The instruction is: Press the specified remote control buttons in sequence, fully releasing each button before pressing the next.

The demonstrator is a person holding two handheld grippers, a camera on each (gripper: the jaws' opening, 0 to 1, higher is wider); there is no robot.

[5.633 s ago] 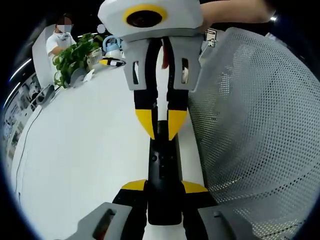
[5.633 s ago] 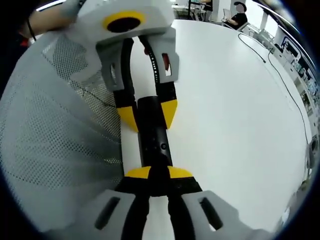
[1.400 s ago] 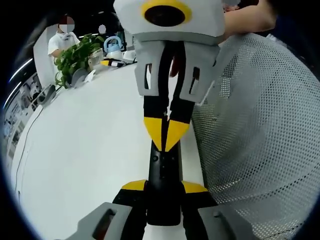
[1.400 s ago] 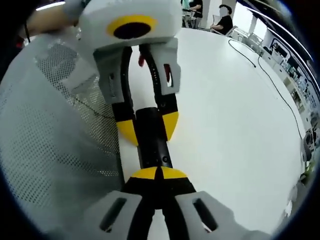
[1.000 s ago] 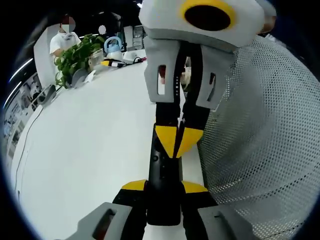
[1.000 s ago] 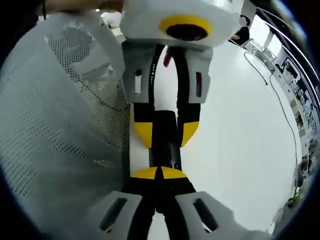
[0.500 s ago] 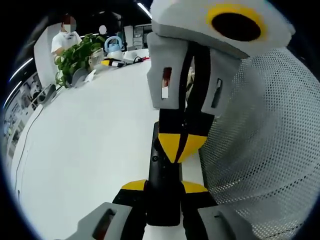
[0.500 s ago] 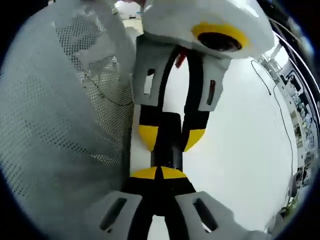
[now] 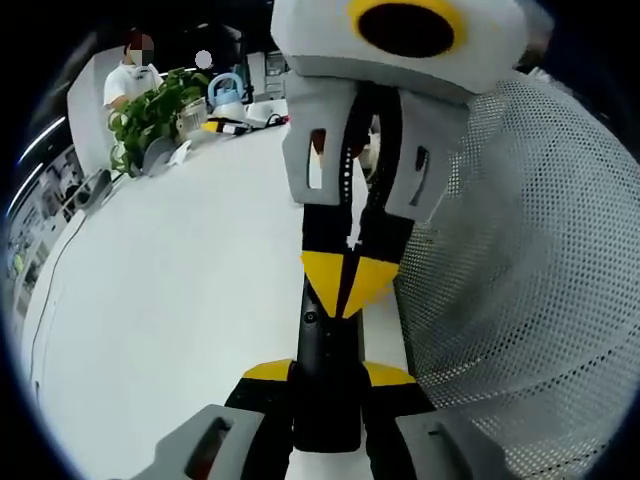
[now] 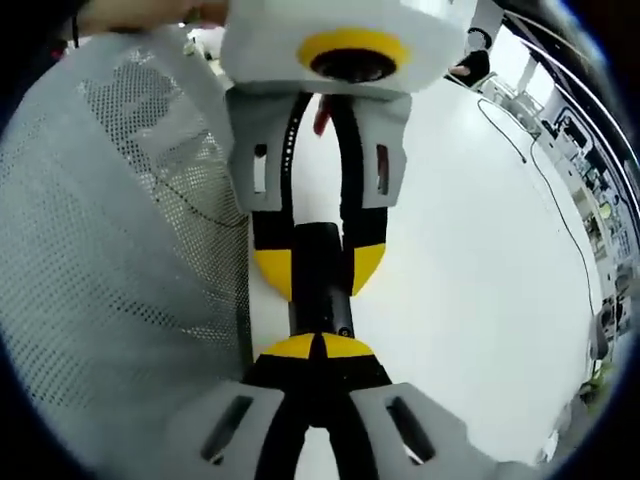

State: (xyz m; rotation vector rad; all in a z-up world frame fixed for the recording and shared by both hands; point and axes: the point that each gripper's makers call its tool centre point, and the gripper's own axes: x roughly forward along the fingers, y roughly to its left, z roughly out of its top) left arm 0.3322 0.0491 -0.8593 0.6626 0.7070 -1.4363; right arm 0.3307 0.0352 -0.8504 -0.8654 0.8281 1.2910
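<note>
The white table (image 9: 170,290) is stretching wide around the black remote control (image 9: 325,370), with a perforated mesh garment (image 9: 520,300) crowding in just beside the remote. Beyond the remote, a potted plant (image 9: 150,110) and a seated person (image 9: 125,80) are sitting at the table's far edge. The left gripper (image 9: 328,372) is clamping the remote's near end. The right gripper (image 9: 347,285), jaws pinched together, is bearing its tips on the remote's face; this looks like a press underway. Next calls for lifting fully clear.
</note>
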